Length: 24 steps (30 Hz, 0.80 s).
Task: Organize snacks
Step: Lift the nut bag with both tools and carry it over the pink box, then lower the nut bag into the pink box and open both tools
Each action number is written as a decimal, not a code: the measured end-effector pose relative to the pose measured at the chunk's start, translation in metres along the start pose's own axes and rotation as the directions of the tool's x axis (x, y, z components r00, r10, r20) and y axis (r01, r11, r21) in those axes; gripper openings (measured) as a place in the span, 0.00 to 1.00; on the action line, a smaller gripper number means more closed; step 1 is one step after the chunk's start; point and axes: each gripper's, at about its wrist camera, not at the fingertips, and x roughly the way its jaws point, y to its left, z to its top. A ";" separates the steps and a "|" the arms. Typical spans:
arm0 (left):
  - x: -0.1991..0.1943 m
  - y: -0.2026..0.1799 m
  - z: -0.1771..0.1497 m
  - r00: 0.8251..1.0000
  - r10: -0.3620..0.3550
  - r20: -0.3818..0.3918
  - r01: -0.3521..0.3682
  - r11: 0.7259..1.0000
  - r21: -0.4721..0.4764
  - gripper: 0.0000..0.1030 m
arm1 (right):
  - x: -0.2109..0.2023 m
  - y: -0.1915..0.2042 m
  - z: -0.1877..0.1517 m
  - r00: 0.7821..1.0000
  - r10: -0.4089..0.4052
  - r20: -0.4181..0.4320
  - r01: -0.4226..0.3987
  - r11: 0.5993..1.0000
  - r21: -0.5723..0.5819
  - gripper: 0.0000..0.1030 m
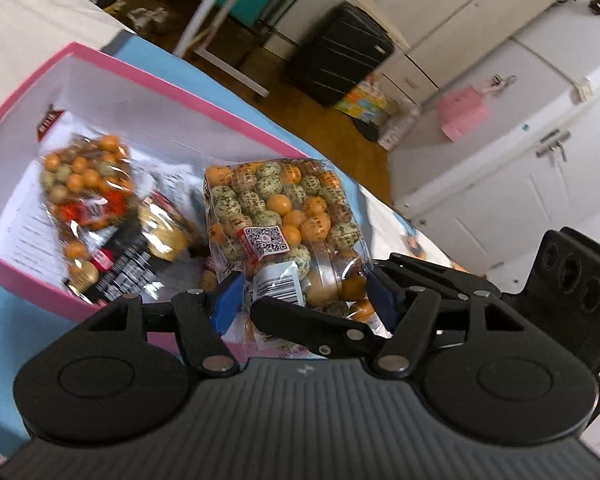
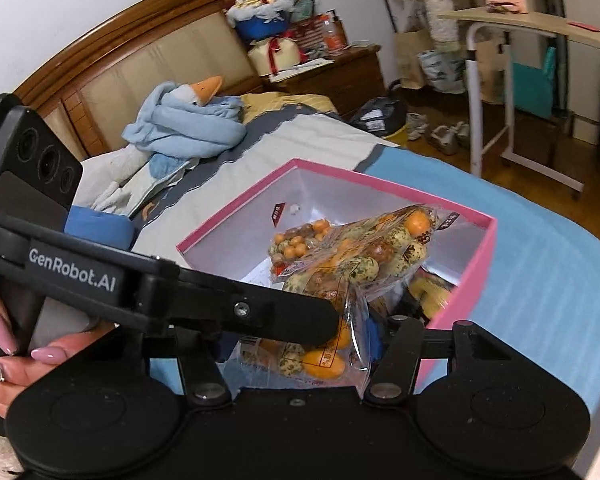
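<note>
Though partly hidden, bag [image 1: 284, 216] between pads [image 1: 228, 304].

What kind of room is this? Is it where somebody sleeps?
Most likely a bedroom. There is a bed with a wooden headboard, a stuffed goose wrapped in a blue blanket lying on it, and a nightstand beside it.

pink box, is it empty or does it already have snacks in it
Not empty. The pink box already holds a bag of orange and speckled balls and dark packets on its floor.
</note>
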 end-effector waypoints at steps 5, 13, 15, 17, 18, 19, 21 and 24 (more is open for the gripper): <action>0.015 0.016 0.009 0.999 0.033 0.003 -0.033 0.999 -0.032 0.64 | 0.015 -0.013 -0.004 1.000 0.008 0.026 -0.009 1.000 0.013 0.62; 0.032 0.022 0.012 0.996 0.086 0.013 -0.086 0.996 -0.040 0.66 | 0.034 -0.013 -0.006 0.998 -0.047 0.038 0.047 0.999 -0.023 0.66; 0.034 0.016 0.011 0.992 0.128 0.011 -0.128 0.992 -0.007 0.63 | 0.037 -0.004 -0.008 0.988 -0.154 0.009 0.154 0.983 -0.100 0.68; 0.030 0.005 0.008 0.979 0.200 0.042 -0.202 0.978 0.055 0.63 | 0.033 0.000 -0.011 0.978 -0.206 -0.005 0.204 0.970 -0.129 0.72; 0.028 -0.001 0.005 0.971 0.231 0.064 -0.237 0.967 0.095 0.63 | 0.029 0.000 -0.012 0.977 -0.215 -0.013 0.212 0.969 -0.129 0.72; 0.027 -0.006 0.002 0.963 0.256 0.082 -0.265 0.956 0.128 0.63 | 0.022 0.001 -0.012 0.977 -0.215 -0.006 0.212 0.968 -0.132 0.71; 0.024 -0.013 -0.004 0.959 0.266 0.097 -0.279 0.947 0.161 0.63 | 0.004 0.005 -0.013 0.977 -0.212 0.019 0.213 0.966 -0.150 0.71; 0.016 -0.019 -0.010 0.967 0.233 0.103 -0.248 0.953 0.174 0.62 | -0.025 0.009 -0.014 0.972 -0.231 0.040 0.235 0.956 -0.174 0.71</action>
